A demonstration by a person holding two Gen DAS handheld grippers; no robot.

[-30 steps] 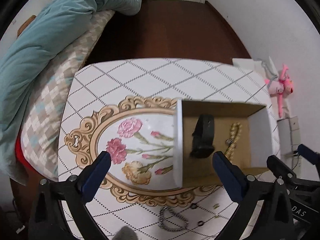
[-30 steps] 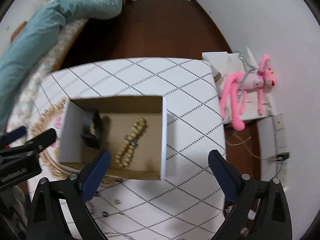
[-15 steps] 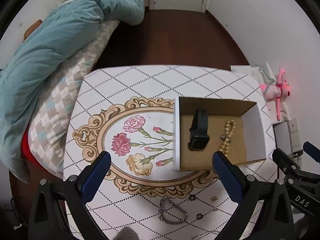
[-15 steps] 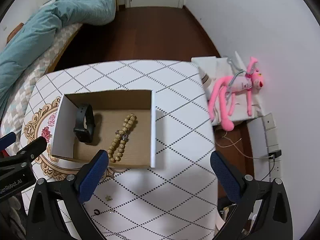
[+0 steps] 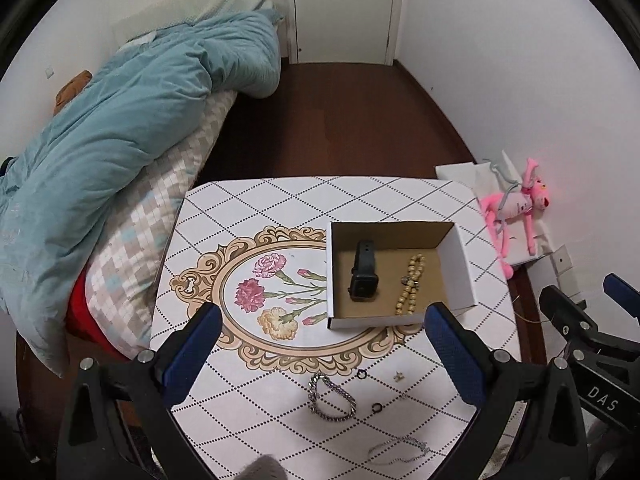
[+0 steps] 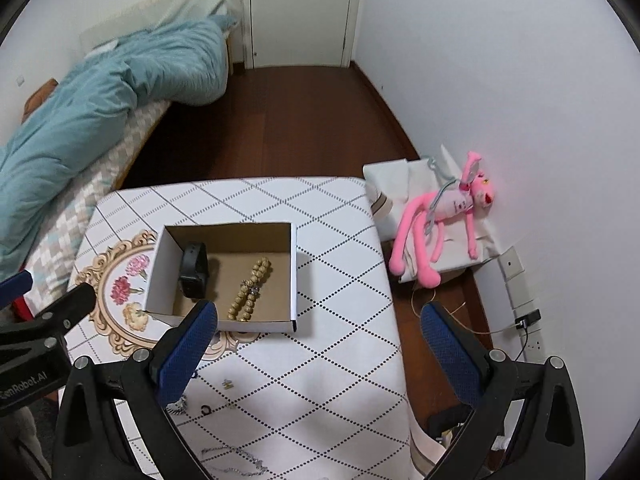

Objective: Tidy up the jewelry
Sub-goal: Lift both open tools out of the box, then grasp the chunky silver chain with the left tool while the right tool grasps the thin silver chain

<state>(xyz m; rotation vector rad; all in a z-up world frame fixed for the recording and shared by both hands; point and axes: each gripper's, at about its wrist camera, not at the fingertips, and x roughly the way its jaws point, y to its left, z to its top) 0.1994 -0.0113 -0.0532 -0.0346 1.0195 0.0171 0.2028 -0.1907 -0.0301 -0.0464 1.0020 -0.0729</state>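
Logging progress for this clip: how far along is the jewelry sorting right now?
Partly done. The black smartwatch and the beaded bracelet already lie in the cardboard box. Nothing is in hand: the left claw and right claw are both open and empty. Left on the table: a silver chain bracelet, a thinner chain, two dark rings and a small earring.

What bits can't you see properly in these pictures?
- Thin chain, right wrist view: its near end is cut off by the bottom edge.
- Small gold piece, left wrist view: too small to tell what it is.
- Silver bracelet, right wrist view: mostly hidden behind the right gripper.
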